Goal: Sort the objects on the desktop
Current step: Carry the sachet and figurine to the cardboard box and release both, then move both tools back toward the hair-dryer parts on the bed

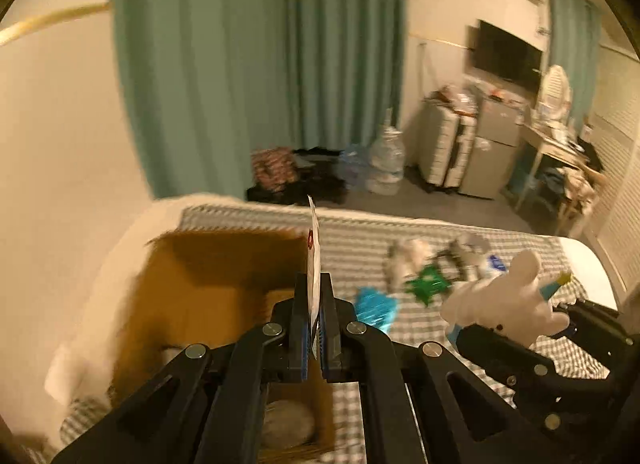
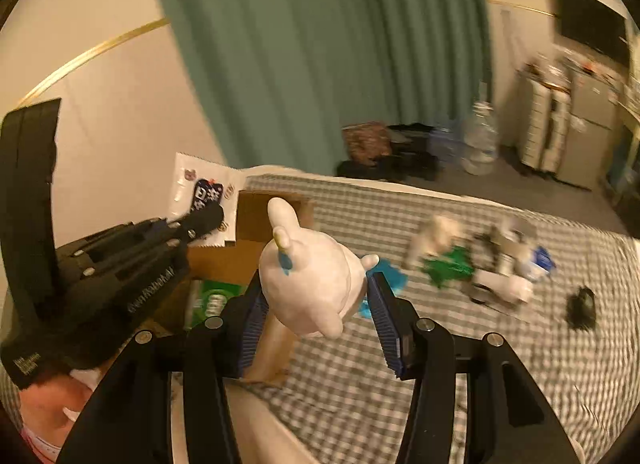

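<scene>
- Left wrist view: a thin white packet (image 1: 315, 260) is pinched edge-on by the left gripper (image 1: 315, 296), whose fingers (image 1: 299, 328) are pressed together on it.
- An open cardboard box (image 1: 208, 296) is seen at 9 o'clock of the packet, resting on a bed covered by a grey-and-white checked sheet (image 1: 360, 240).
- At 3 o'clock, a white plush toy (image 1: 508, 296) is carried by the right gripper (image 1: 520, 338).
- Blurred small items (image 1: 432, 264) are scattered on the sheet at 2 o'clock.
- Behind the bed, a teal curtain (image 1: 248, 64), water bottles (image 1: 384, 160), a small fridge (image 1: 490, 148) and a wall-mounted television (image 1: 506, 54) are seen.
- Right wrist view: the plush toy (image 2: 312, 280) is gripped between the right gripper's (image 2: 320, 316) blue-padded fingers (image 2: 386, 320), held partly spread by it.
- The left gripper (image 2: 200, 224) and its packet (image 2: 204, 192) are seen at 10 o'clock, above the box (image 2: 272, 216).
- The checked sheet (image 2: 400, 364) fills the lower right; the curtain (image 2: 320, 56) hangs at 12 o'clock.
</scene>
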`<state>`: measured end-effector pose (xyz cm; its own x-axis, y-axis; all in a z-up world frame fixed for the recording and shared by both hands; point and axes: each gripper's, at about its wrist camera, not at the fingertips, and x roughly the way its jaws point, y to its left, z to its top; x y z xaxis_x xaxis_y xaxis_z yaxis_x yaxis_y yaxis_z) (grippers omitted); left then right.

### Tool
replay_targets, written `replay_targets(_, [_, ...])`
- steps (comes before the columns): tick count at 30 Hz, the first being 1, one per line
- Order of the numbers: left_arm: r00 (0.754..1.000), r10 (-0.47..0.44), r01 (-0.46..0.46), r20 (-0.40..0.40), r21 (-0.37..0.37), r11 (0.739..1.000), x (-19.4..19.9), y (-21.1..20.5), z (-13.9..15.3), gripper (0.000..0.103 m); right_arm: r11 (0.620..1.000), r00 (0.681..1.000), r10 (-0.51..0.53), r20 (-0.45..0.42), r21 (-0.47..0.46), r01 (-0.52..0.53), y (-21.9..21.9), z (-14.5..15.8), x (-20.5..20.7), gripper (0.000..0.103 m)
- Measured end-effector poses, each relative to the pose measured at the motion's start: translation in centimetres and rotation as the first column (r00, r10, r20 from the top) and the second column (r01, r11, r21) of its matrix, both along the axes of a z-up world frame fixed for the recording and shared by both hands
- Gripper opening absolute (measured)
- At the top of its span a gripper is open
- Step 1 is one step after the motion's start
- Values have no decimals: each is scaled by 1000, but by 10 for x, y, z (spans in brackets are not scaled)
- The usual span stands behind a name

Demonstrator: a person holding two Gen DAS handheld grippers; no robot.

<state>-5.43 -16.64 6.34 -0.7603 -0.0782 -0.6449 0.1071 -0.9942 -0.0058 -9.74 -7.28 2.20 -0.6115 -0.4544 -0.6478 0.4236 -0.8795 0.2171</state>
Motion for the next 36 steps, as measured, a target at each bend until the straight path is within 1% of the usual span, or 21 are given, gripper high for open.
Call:
replay_targets(3, [996,64,-64,54,6,998,1,-41,-19,3,998,997,68,33,-3,-68,-41,-8,-6,49])
replay_targets(6, [990,96,-98,102,11,995,4,-62,-41,3,993,989,120,81,0,-120,-74,-25,-14,50])
replay_targets(8, [985,107,-110,132,16,994,2,-72,-56,3,989,983,143,118,4,-145,-91,-38,-22,49])
replay_targets(10, [981,111,-115,161,12,993,2,-74,-68,3,988,977,155,144,-5,-156,-97,-46,-29,49])
replay_targets(11, [978,117,-120,170,8,993,0,-75,-73,6,987,974,157,160,-14,-157,-103,-49,-35,50])
replay_targets(12, [975,119,-123,185,8,992,-3,-76,-78,15,989,972,150,180,-32,-146,-105,-53,-42,50])
replay_targets(13, [973,121,-126,197,11,992,-4,-77,-82,23,989,969,144,199,-51,-136,-105,-56,-50,53])
replay_targets(14, [969,137,-141,207,4,990,-5,-77,-84,53,989,964,141,224,-84,-125,-104,-58,-57,61])
replay_targets(15, [964,159,-162,212,-7,987,-3,-80,-86,83,988,963,135,234,-108,-112,-102,-59,-62,65])
replay_targets(16, [964,173,-175,203,-7,984,-1,-81,-86,88,986,963,128,237,-130,-99,-98,-58,-66,70])
replay_targets(17, [965,179,-182,191,2,983,1,-82,-86,89,985,965,123,233,-148,-89,-94,-56,-68,71])
replay_targets(19, [963,185,-192,198,19,981,2,-81,-85,90,986,971,105,213,-147,-74,-88,-51,-70,72])
replay_targets(22, [961,189,-195,201,9,981,2,-71,-83,91,994,983,42,176,-107,-23,-69,-46,-66,72])
replay_targets(25, [971,161,-165,176,7,986,1,-48,-73,96,998,992,-31,123,-49,37,-39,-45,-59,72])
replay_targets(27, [978,129,-132,162,12,991,1,-28,-69,101,996,992,-89,89,-6,90,-15,-44,-53,72])
replay_targets(29, [986,78,-83,147,23,996,-1,-1,-65,103,989,986,-151,71,22,150,16,-46,-45,76])
replay_targets(30, [990,43,-48,136,32,998,-3,18,-65,103,985,983,-171,71,24,170,29,-47,-42,76])
replay_targets(31, [991,24,-29,130,36,999,-4,29,-64,103,981,979,-193,72,27,192,43,-49,-40,76])
replay_targets(33, [992,-29,23,122,52,998,-9,58,-68,103,967,965,-253,71,40,251,78,-55,-36,77])
replay_targets(34, [991,-54,47,122,63,997,-10,72,-72,103,960,958,-277,71,48,275,93,-59,-36,80])
replay_targets(36, [987,-91,81,130,77,994,-15,99,-85,103,943,941,-331,66,64,327,124,-67,-31,81])
